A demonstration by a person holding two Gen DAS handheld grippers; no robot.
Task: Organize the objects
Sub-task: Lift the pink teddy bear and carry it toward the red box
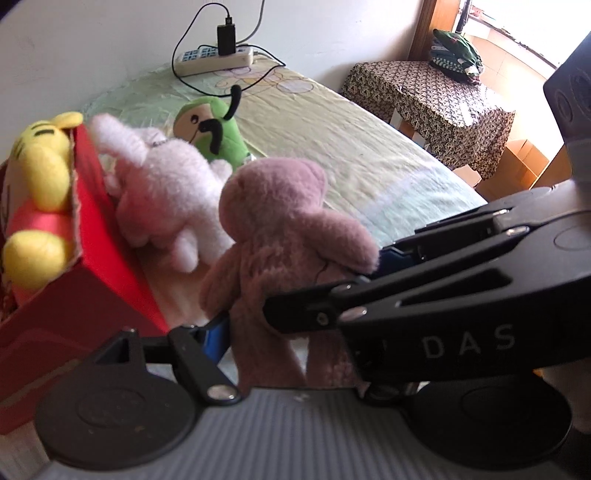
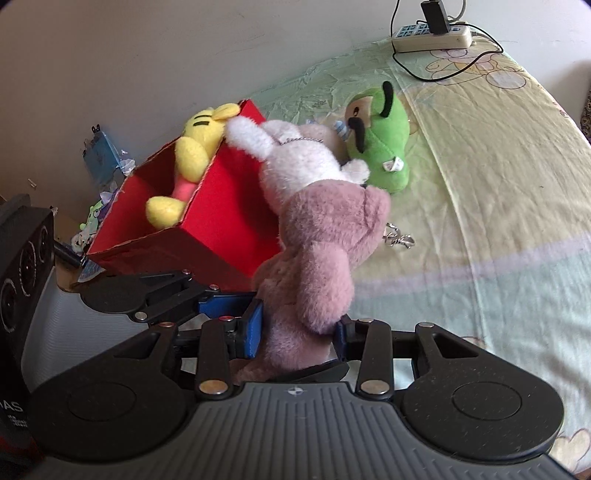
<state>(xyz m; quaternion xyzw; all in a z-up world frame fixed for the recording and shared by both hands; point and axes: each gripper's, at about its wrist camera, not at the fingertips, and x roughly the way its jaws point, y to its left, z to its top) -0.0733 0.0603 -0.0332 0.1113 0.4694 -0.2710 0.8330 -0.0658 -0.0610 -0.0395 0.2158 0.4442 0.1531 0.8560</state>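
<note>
A mauve plush bear (image 1: 280,236) (image 2: 325,243) is held upright above the bed. My left gripper (image 1: 288,343) and my right gripper (image 2: 299,332) are both shut on its lower body; the right gripper's arm (image 1: 424,295) crosses the left wrist view. A red cardboard box (image 1: 110,266) (image 2: 218,218) stands just left of the bear with a yellow plush bear (image 1: 40,177) (image 2: 195,147) inside. A pale pink plush rabbit (image 1: 166,184) (image 2: 295,158) leans on the box's side. A green plush (image 1: 214,125) (image 2: 384,133) lies behind it.
The bed sheet (image 1: 351,147) (image 2: 498,184) stretches right. A power strip with charger and cables (image 1: 214,55) (image 2: 432,33) lies at the bed's head by the wall. A small patterned table (image 1: 424,99) stands beside the bed. Clutter (image 2: 99,155) lies left of the box.
</note>
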